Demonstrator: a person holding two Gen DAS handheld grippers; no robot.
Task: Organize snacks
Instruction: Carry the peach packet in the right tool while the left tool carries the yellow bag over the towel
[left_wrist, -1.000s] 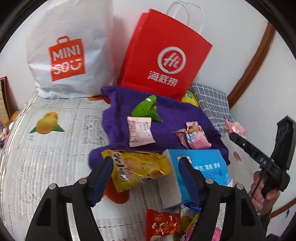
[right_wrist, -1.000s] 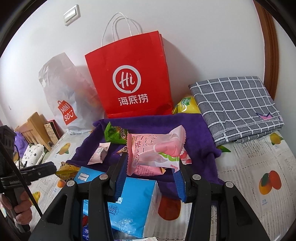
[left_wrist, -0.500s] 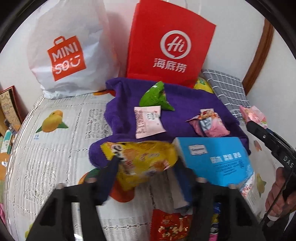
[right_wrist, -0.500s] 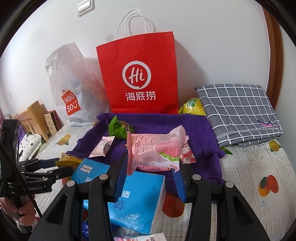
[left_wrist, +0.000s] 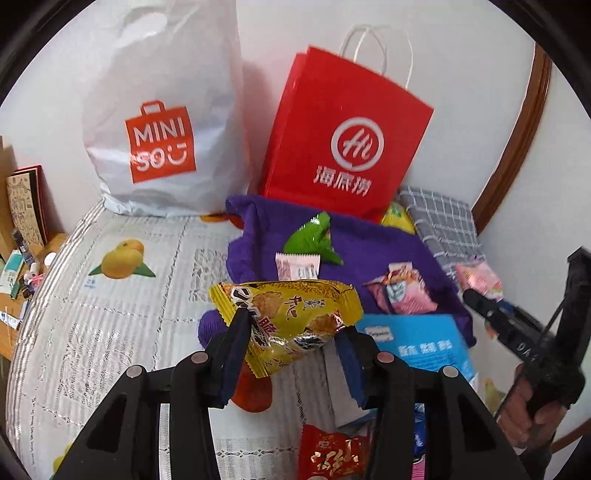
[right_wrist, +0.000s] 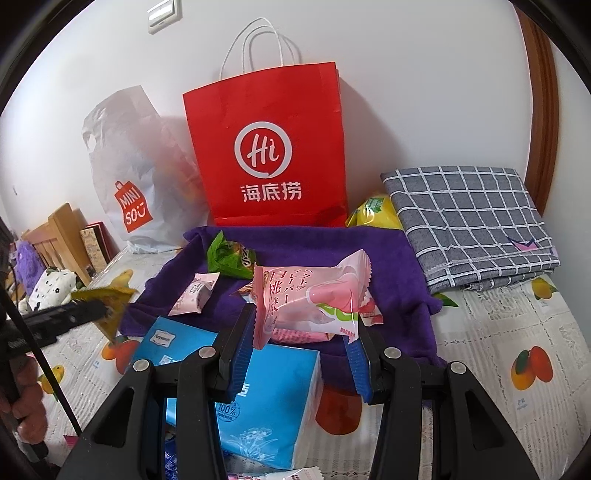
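My left gripper (left_wrist: 291, 332) is shut on a yellow snack packet (left_wrist: 291, 314) and holds it in the air in front of the purple towel (left_wrist: 369, 243). My right gripper (right_wrist: 303, 325) is shut on a pink peach snack packet (right_wrist: 310, 299) above the towel's (right_wrist: 303, 243) near edge. On the towel lie a green packet (left_wrist: 312, 238), a small pink packet (left_wrist: 297, 266) and a pink-and-red packet (left_wrist: 400, 291). The right gripper with its pink packet (left_wrist: 478, 277) also shows at the right of the left wrist view.
A red paper bag (right_wrist: 269, 147) and a white MINISO bag (left_wrist: 159, 122) stand against the wall behind the towel. A blue tissue pack (right_wrist: 258, 398) lies just before the grippers. A grey checked cloth (right_wrist: 469, 218) lies at right. A red packet (left_wrist: 332, 454) lies near.
My left gripper has closed on the yellow packet and lifted it off the bed. My right gripper has held the pink packet and moved slightly nearer the towel.
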